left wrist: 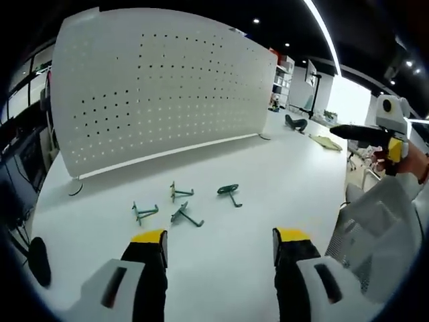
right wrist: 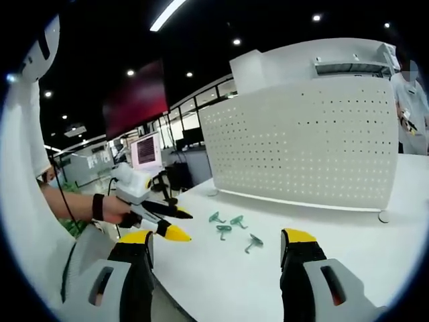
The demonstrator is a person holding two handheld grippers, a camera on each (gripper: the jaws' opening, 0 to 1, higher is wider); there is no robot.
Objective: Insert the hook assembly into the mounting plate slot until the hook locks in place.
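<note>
Four green hooks (left wrist: 182,202) lie loose on the white table (left wrist: 281,174), just beyond the left gripper (left wrist: 220,243), whose jaws stand apart, empty. The pegboard (left wrist: 161,87) stands farther back. The right gripper (right wrist: 217,247) is spread too, holding nothing.

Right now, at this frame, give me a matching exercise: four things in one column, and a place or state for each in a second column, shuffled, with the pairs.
Things:
1. pegboard panel
2. green hooks
3. left tool
4. right tool

Places or states:
A. lying loose on the white table, in front of the panel
B. jaws open, empty, table and hooks ahead in the left gripper view
C. standing upright on the table, no hook in its holes
D. jaws open, empty, with the other tool coming in from the left of its view

Pairs: 1-C, 2-A, 3-B, 4-D
</note>
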